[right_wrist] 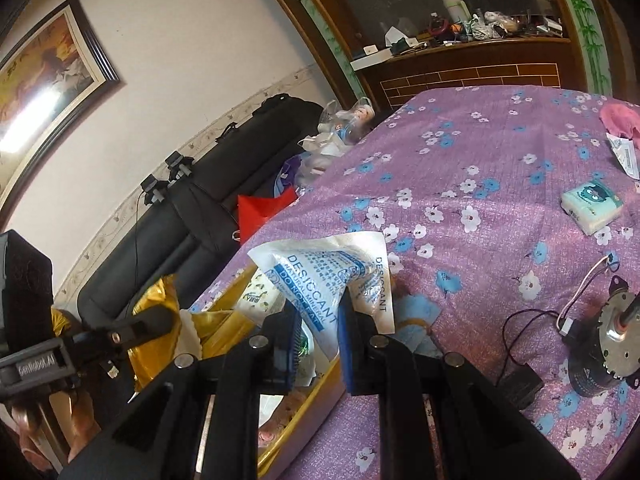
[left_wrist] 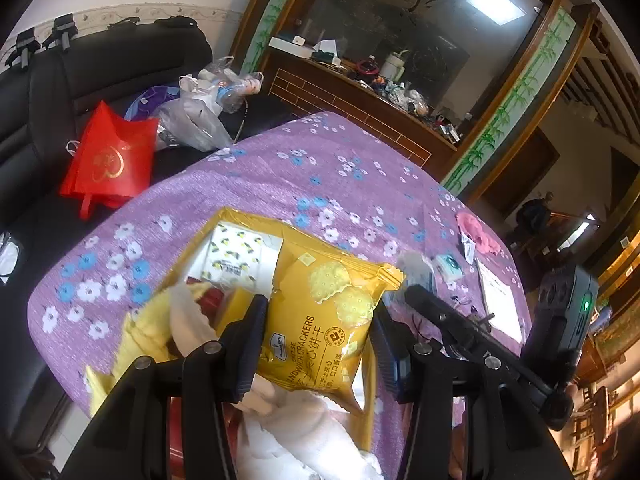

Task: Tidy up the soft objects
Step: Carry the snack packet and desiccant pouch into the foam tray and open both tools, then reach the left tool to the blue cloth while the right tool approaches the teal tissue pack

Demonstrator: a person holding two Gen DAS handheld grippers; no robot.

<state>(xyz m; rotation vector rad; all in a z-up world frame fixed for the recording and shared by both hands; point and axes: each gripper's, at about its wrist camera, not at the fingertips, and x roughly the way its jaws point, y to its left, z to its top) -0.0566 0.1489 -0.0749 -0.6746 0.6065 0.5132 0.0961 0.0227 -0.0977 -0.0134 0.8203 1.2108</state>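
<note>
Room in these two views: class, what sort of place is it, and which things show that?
Probably a home living room. A black sofa stands along the wall, a framed picture hangs above it, and a table under a flowered purple cloth stands before a cluttered wooden cabinet.

I count 1 cracker pack point(left_wrist: 320, 332), 1 desiccant sachet point(right_wrist: 332, 280), 1 gold box point(left_wrist: 240, 216), 2 tissue packs: 1 in the box point(left_wrist: 236, 256), 1 on the cloth point(right_wrist: 592, 208). Also 1 pink cloth point(left_wrist: 478, 232), 1 motor point(right_wrist: 604, 340), 1 red bag point(left_wrist: 110, 156), 1 framed pic point(right_wrist: 48, 80). Approx 3 white/yellow rags in the box; can't separate them.
</note>
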